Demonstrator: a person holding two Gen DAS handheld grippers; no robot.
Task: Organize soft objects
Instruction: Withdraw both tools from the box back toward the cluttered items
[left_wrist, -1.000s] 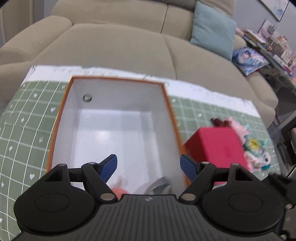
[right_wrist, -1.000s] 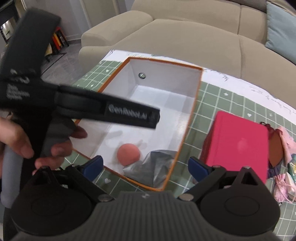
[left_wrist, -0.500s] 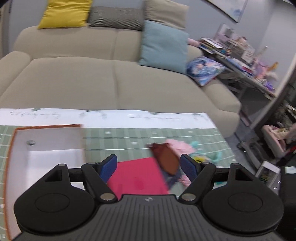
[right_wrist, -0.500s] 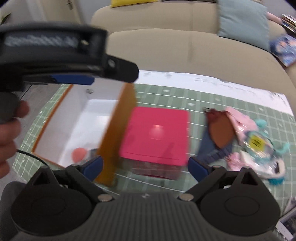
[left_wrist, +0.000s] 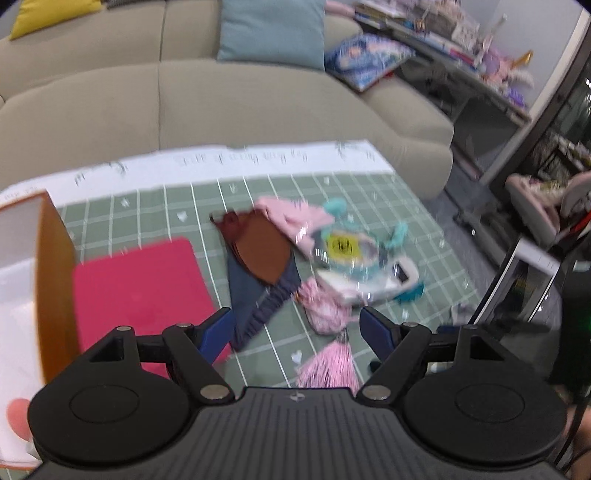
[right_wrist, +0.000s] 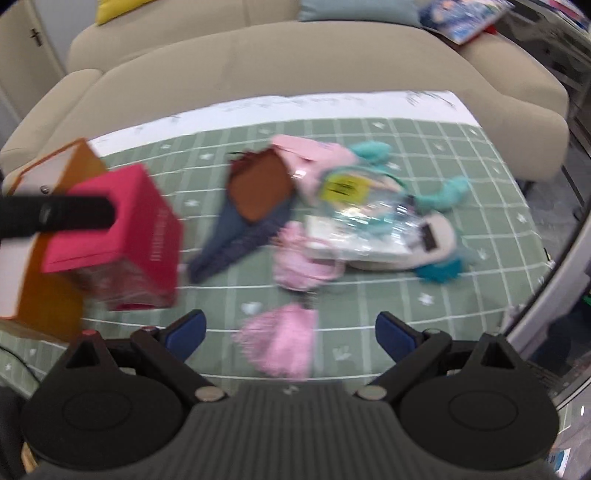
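Note:
A pile of soft things lies on the green checked cloth (left_wrist: 332, 192): a brown pouch (left_wrist: 262, 251) on a navy cloth (left_wrist: 255, 306), a pink cloth (left_wrist: 291, 218), a wrapped plush toy with teal parts (left_wrist: 354, 258) and a pink tassel (left_wrist: 328, 369). The same pile shows in the right wrist view, with the pouch (right_wrist: 262, 188), the plush toy (right_wrist: 376, 221) and the tassel (right_wrist: 280, 339). My left gripper (left_wrist: 295, 328) is open and empty above the pile's near edge. My right gripper (right_wrist: 290, 328) is open and empty over the tassel.
An orange-walled white box (left_wrist: 22, 280) stands at the left with a pink ball (left_wrist: 18, 413) inside. A red box (left_wrist: 136, 291) stands beside it, also seen in the right wrist view (right_wrist: 122, 229). A beige sofa (left_wrist: 221, 99) lies behind. Cluttered shelves (left_wrist: 461, 40) stand at the right.
Both grippers have swung right, away from the white box and over to the pile of soft things. Both stay open and empty.

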